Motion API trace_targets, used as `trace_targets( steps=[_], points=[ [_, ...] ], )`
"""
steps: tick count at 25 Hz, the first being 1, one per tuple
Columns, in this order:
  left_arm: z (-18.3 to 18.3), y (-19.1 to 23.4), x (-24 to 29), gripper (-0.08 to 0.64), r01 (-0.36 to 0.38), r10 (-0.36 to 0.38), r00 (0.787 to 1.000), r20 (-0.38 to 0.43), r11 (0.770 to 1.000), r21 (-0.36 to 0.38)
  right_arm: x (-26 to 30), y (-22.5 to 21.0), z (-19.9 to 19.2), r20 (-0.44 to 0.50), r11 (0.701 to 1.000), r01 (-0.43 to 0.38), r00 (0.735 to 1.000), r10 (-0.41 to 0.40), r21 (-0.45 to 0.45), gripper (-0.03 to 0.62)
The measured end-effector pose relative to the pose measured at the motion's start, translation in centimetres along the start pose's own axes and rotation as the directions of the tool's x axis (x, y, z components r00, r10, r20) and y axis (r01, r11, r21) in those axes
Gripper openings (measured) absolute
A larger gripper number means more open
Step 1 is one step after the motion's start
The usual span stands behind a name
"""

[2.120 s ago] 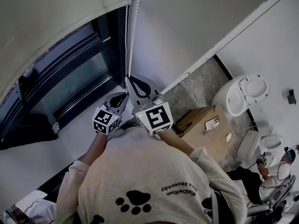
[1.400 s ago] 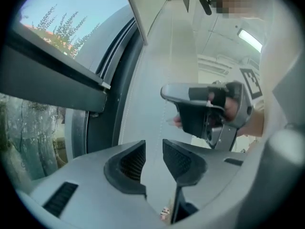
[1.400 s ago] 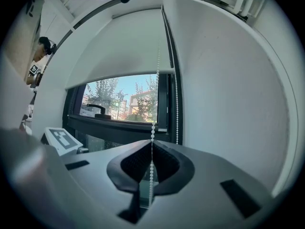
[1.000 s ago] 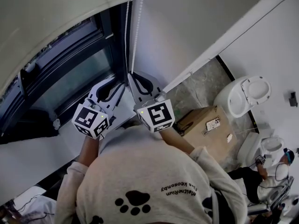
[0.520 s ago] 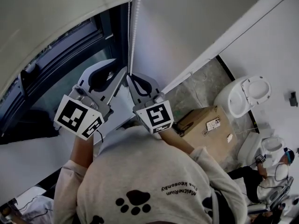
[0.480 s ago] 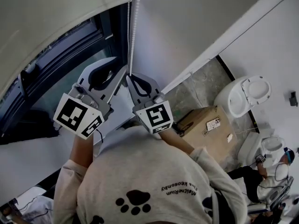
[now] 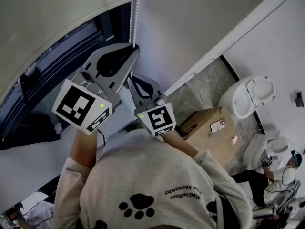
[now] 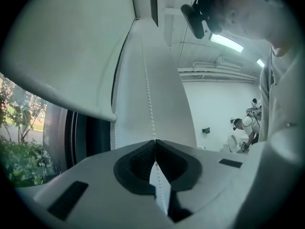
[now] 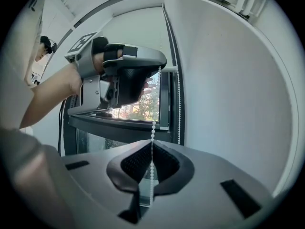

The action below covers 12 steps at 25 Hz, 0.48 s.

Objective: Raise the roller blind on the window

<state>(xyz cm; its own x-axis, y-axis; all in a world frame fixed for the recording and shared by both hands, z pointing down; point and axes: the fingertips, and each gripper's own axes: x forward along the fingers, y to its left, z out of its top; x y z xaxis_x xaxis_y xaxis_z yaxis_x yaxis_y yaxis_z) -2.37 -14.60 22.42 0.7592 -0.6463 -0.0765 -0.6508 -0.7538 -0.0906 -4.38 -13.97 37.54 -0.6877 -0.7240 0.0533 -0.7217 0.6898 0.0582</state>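
Grippers: two. The left gripper (image 7: 135,47) has its fingers closing on a bead-chain strand (image 8: 148,104); the other is the right gripper (image 7: 129,80).
Marker cubes (image 7: 83,106): two, one per gripper.
Bead-chain strands: two, 12 o'clock in the head view.
Roller blind (image 7: 43,23): one.
Window (image 7: 62,80): one.
Toilets (image 7: 248,97): two clearly seen, 3 o'clock.
Cardboard box (image 7: 209,128): one, 4 o'clock.
People: two, the wearer (image 7: 143,190) and another person (image 7: 286,168) at 4 o'clock.

Grey stone-patterned floor (image 7: 202,87) down there, and a brown cardboard box (image 7: 209,130) sits on it, a label on its top. Across a dark strip the surface turns white: a white toilet (image 7: 248,97) stands there, lid up, and a second toilet (image 7: 264,149) farther along.
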Motion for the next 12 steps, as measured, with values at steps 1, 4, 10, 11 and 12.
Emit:
trace_targets(
  steps=[1,4,10,11,12],
  points=[
    [-0.1,0.0,0.0,0.011,0.004,-0.004,1.0,0.003,1.0,-0.007,0.0,0.0,0.0,0.0,1.0,0.001,1.0,-0.001,-0.001,0.011],
    [-0.3,0.5,-0.2,0.008,-0.005,0.005,1.0,0.013,1.0,-0.018,0.1,-0.2,-0.1,-0.004,1.0,0.005,1.0,-0.005,-0.002,0.011],
    [-1.0,0.5,-0.6,0.008,-0.018,0.019,1.0,0.02,0.999,-0.049,0.4,0.0,-0.9,-0.032,1.0,-0.009,0.999,0.009,-0.002,0.011],
    [-1.4,0.4,-0.6,0.008,-0.023,0.023,1.0,0.008,0.999,-0.043,0.5,0.0,-1.4,-0.045,1.0,-0.011,0.999,0.011,0.002,0.011],
    [-2.0,0.4,-0.6,0.008,-0.024,0.024,1.0,-0.002,0.999,-0.048,0.5,0.0,-1.9,-0.058,1.0,-0.012,0.998,0.012,0.007,0.012]
  ],
)
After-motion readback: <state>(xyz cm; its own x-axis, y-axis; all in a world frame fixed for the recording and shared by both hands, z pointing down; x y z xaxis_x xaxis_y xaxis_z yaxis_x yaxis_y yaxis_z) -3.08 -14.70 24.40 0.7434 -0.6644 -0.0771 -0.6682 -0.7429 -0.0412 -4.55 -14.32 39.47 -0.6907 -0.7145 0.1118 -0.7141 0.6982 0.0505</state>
